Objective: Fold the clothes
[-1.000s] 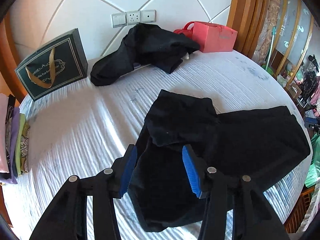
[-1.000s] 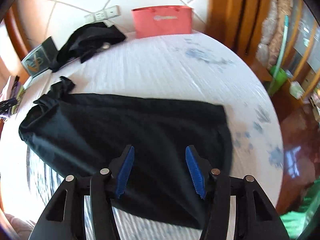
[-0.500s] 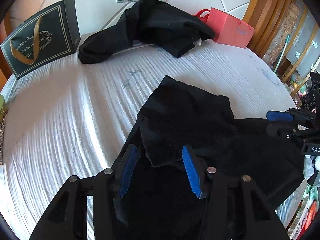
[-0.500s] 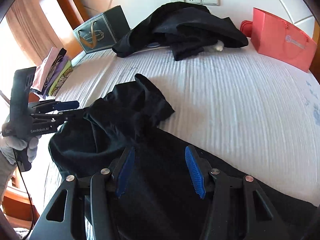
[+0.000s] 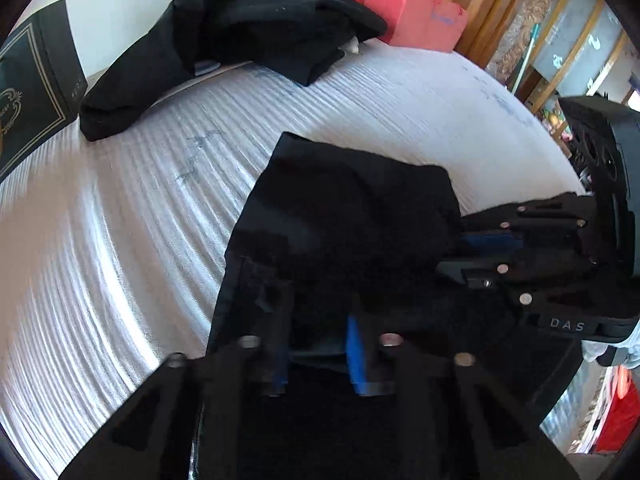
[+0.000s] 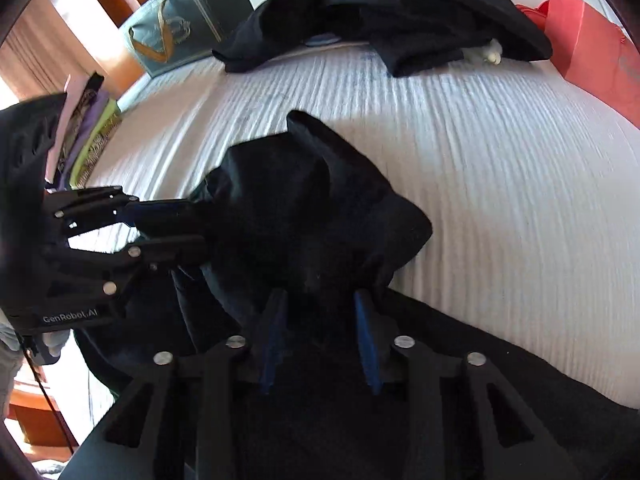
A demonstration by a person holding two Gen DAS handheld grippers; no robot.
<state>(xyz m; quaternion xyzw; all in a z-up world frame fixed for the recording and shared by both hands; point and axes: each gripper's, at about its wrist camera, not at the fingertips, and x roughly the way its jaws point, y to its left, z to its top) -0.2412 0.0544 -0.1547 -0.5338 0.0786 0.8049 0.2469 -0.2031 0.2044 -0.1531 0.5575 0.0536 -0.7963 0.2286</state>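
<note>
Black garment [image 5: 352, 208] seen on white ribbed bedcover [image 5: 120, 220]; red bag [image 5: 416, 20]; dark green, gold-trimmed bag [image 6: 180, 32]; blue pads [image 6: 366, 340].

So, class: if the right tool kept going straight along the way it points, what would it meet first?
The black garment: the right tool already has its cloth bunched between its jaws, with the white bed probably directly beneath.

Left gripper [image 6: 192, 236], body side: white lettering "GenRobot.AI"; right gripper [image 5: 472, 248], body side: pale raised letters "DAS", remainder out of frame; red paper bag [image 5: 416, 20]: bluish print, illegible.
</note>
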